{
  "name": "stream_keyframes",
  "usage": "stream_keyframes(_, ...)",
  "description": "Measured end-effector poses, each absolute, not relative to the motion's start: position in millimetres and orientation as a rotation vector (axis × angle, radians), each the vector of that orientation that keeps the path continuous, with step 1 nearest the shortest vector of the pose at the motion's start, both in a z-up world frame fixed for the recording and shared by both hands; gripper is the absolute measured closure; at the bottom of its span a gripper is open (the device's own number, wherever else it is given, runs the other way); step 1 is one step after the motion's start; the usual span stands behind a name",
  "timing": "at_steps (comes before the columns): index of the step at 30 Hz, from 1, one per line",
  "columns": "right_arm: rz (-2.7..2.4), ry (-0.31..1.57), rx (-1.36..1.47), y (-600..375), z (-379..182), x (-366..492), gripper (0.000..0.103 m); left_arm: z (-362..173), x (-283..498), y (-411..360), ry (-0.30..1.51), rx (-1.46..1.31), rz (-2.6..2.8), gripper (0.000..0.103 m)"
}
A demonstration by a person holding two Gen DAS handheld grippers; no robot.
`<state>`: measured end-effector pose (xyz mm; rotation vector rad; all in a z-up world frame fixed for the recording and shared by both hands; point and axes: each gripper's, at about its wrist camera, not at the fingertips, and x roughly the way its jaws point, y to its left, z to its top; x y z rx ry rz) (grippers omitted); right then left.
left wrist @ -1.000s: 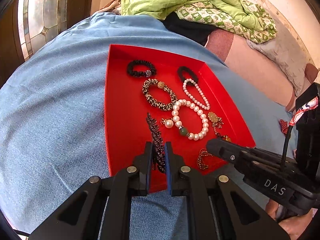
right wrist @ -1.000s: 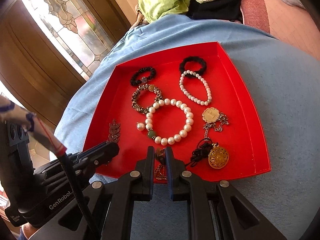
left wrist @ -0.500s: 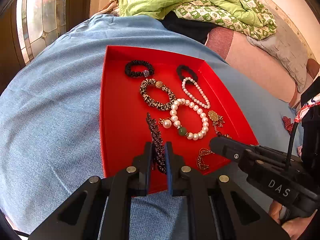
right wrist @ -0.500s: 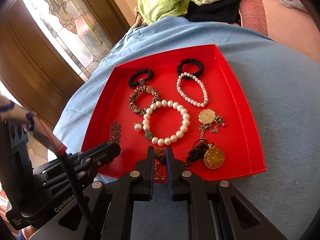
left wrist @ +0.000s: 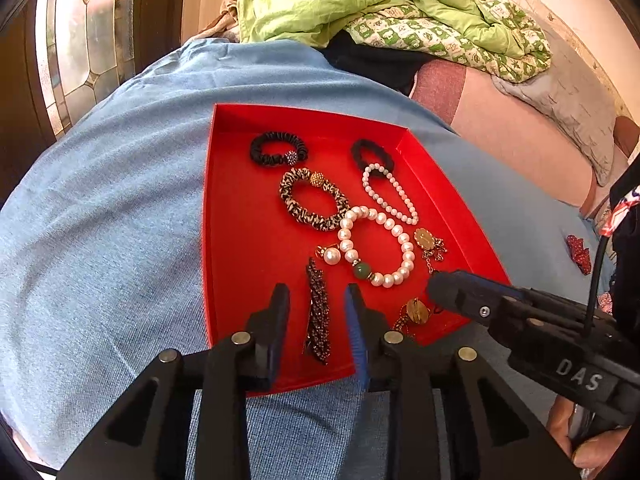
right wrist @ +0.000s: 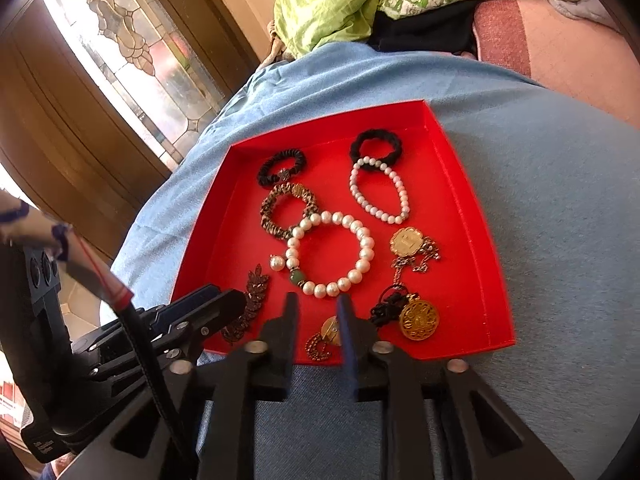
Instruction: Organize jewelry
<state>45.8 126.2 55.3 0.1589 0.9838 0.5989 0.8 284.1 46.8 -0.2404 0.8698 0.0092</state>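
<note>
- Left hand-held gripper (left wrist: 316, 308): jaws spread apart, grasping nothing; the dark beaded leaf-shaped brooch (left wrist: 318, 316) lies flat between its fingers on the floor of the red tray (left wrist: 240, 240), near the tray's front wall.
- Right hand-held gripper (right wrist: 316, 316): jaws likewise parted and released; a small gold earring with a beaded crescent (right wrist: 324, 340) lies between its fingers at the tray's front edge.
- Red tray: shallow, open-topped, resting on a blue cloth (left wrist: 100, 220); all jewelry lies inside it.
- Rear row: a black scrunchie with a sparkly bead (left wrist: 279, 149) at left; a plain black hair tie (left wrist: 372, 153) at right, touching the top of a small-pearl bracelet (left wrist: 390, 194).
- Centre: a leopard-print scrunchie (left wrist: 312, 200) with a gold bead, overlapped at its lower right by a large-pearl bracelet (left wrist: 374, 246) carrying one green bead and a hanging pearl.
- Right side: a gold medallion on a chain (right wrist: 408, 242); nearer the front, a round gold filigree pendant (right wrist: 419, 320) on a black cord.
- Background: a green quilt (left wrist: 360, 0) heaped beyond the cloth; a stained-glass door (right wrist: 132, 52) at left.
</note>
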Motion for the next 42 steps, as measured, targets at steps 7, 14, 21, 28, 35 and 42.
stream_keyframes(7,0.581,0.956,0.164,118,66,45,0.068,53,0,283,0.845,-0.229,0.042,0.054)
stream_keyframes(14,0.506,0.898,0.124,106,81,41,0.037,63,-5,283,0.781,-0.206,0.11,0.04)
stream_keyframes(21,0.382,0.834,-0.016,98,94,29,0.016,73,-10,278,0.725,-0.142,0.24,0.01)
stream_keyframes(28,0.36,0.847,-0.072,94,93,23,0.012,60,-6,279,0.783,-0.127,0.273,0.009)
stream_keyframes(35,0.342,0.857,-0.098,89,93,15,0.011,64,-14,283,0.773,-0.149,0.345,0.009)
stream_keyframes(42,0.328,0.846,-0.161,74,103,-8,0.011,85,-44,271,0.733,-0.141,0.421,0.009)
